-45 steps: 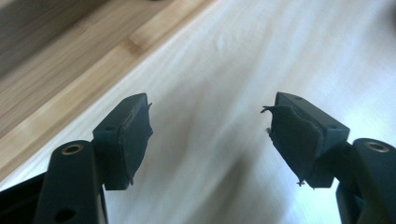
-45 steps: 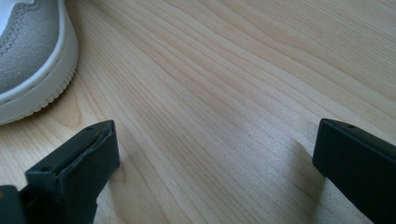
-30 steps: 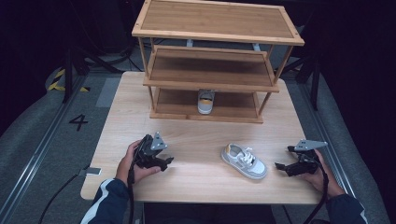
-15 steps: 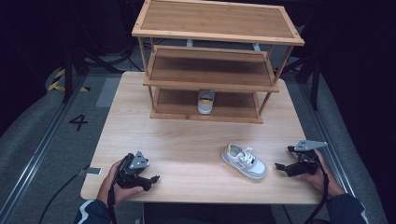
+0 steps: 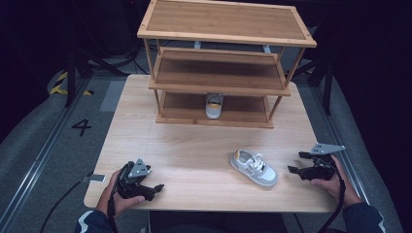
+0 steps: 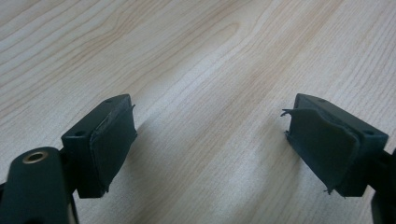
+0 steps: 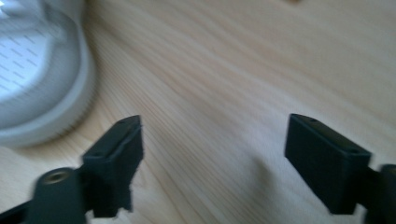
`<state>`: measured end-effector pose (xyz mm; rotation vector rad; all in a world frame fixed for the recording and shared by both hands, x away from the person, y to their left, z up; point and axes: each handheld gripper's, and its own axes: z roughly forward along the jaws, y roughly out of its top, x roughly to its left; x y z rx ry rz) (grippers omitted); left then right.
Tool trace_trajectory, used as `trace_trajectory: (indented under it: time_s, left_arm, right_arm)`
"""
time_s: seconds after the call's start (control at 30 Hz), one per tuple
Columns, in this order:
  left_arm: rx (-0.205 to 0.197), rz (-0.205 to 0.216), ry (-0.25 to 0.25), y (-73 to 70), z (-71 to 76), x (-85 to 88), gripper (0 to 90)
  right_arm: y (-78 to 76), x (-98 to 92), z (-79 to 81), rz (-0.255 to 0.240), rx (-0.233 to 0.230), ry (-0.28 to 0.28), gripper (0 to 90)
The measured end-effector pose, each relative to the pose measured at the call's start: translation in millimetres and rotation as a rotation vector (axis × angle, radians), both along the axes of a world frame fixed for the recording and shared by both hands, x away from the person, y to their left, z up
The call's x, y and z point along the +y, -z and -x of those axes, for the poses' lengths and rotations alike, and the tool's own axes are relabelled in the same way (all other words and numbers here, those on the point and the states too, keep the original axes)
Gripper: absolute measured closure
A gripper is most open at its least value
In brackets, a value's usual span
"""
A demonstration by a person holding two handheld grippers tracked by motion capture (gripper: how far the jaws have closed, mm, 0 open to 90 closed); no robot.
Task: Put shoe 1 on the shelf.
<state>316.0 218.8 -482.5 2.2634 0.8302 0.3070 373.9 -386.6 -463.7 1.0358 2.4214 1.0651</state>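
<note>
table (image 5: 194, 160): light wood, rectangular | shelf rack (image 5: 223, 73): three-tier wooden, standing at the table's far side | second shoe (image 5: 214, 105): grey-white, on the rack's bottom tier, toe facing forward | floor (image 5: 43, 145): grey, white "4" (image 5: 81, 127) marked left of the table | yellow-black tape (image 5: 60, 83): far left on the floor

The desk (image 5: 194, 160) is bright and the room around it is very dark, almost black. Light comes from above, so the shelf (image 5: 221, 73) throws soft shade under its boards. In the left gripper view the picture is sharp, with clear wood lines and a faint shadow between the jaws. The right gripper view is blurry all over, and the white shoe (image 7: 37, 70) up and left of the jaws looks smeared and washed out.
</note>
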Motion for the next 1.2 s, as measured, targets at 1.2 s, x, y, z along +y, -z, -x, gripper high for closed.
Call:
trace_trajectory:
  time_s: [1.2]
  left_arm:
    - [0.004,-0.008,0.013,-0.6,-1.5,0.9,14.9]
  right_arm:
    - [-27.0,212.8,-9.9,0.152,0.059,-0.309,56.3]
